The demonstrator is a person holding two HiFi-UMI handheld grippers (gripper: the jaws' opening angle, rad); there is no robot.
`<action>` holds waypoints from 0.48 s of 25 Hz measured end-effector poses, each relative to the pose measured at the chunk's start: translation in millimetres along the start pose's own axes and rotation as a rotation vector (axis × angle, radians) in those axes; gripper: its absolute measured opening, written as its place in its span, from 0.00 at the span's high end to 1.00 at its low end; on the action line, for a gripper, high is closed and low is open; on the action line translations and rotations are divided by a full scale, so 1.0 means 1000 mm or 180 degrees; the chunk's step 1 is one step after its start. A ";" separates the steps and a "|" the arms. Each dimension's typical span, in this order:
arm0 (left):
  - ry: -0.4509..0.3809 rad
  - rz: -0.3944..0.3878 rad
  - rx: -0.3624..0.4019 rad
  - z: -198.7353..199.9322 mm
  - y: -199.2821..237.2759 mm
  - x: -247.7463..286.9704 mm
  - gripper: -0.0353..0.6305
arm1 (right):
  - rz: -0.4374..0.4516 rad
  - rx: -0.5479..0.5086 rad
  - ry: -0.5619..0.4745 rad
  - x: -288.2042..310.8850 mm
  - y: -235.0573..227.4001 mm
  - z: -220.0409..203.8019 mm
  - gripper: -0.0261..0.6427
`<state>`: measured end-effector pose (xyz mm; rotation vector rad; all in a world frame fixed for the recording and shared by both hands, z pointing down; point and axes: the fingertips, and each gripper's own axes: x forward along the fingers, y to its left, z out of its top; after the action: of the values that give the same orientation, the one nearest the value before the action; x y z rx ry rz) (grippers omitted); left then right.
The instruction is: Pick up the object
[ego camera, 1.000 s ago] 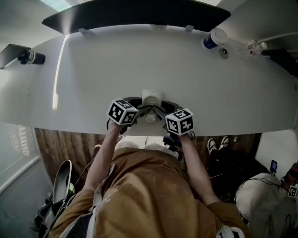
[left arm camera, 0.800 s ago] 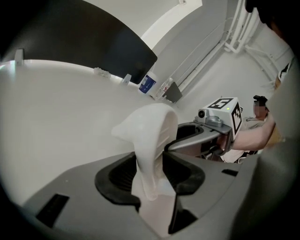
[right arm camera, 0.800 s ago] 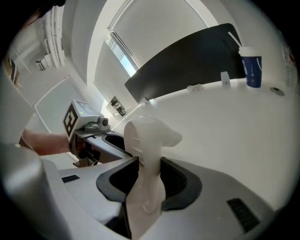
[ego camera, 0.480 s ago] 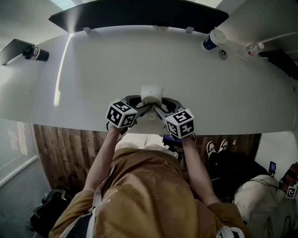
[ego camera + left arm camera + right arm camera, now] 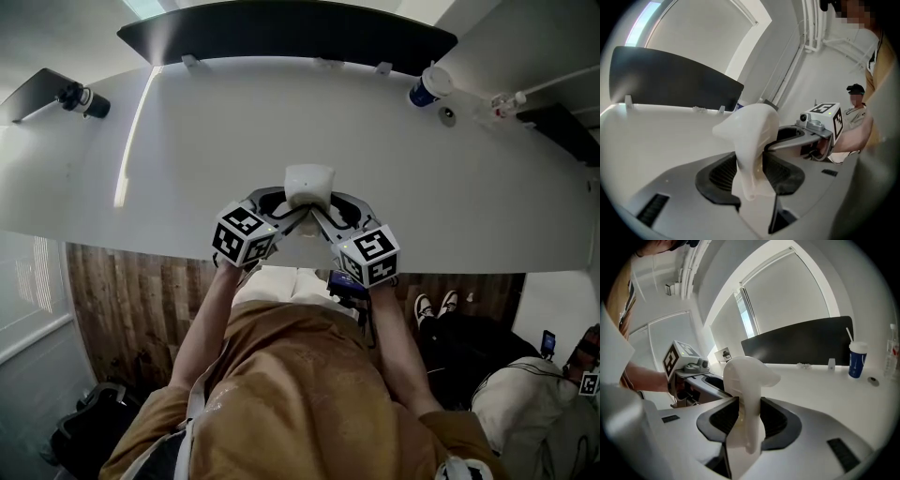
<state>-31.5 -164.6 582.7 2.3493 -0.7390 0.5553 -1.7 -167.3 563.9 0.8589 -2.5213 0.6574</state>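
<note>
white object [image 5: 308, 183], one, tight in two claws, left claw [image 5: 289, 212] and right claw [image 5: 325, 214], above one table [image 5: 187, 141]

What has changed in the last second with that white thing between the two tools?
The white moulded plastic object, clamped between the left hand-held gripper and the right hand-held gripper, has been lifted up off the white table. Both grips are unchanged; the blue-and-white cup stays at the far corner.

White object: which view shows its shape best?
Right gripper view: the white object stands in full profile, head and stem. Left gripper view shows much the same; head view only its top.
</note>
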 end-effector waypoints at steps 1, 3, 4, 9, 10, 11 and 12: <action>-0.0039 0.0010 0.0006 0.003 -0.001 -0.002 0.68 | -0.0009 -0.0051 -0.0018 -0.001 0.001 0.004 0.73; -0.0110 0.0028 0.0022 0.009 -0.002 -0.006 0.68 | -0.0022 -0.0123 -0.0054 -0.004 0.004 0.010 0.74; -0.0136 0.0033 0.0032 0.011 -0.003 -0.008 0.68 | -0.0025 -0.0140 -0.0075 -0.005 0.005 0.013 0.74; -0.0239 0.0083 0.0182 0.027 -0.009 -0.018 0.68 | -0.0047 -0.0201 -0.0199 -0.013 0.009 0.029 0.74; -0.0267 0.0098 0.0215 0.031 -0.010 -0.020 0.68 | -0.0057 -0.0220 -0.0231 -0.015 0.010 0.033 0.74; -0.0300 0.0112 0.0250 0.035 -0.012 -0.023 0.68 | -0.0067 -0.0236 -0.0269 -0.017 0.011 0.037 0.74; -0.0339 0.0131 0.0291 0.040 -0.014 -0.026 0.68 | -0.0076 -0.0252 -0.0316 -0.020 0.013 0.042 0.74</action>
<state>-33.9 -171.7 533.5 2.4688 -0.8277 0.4942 -4.1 -171.9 516.2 0.9128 -2.6015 0.5152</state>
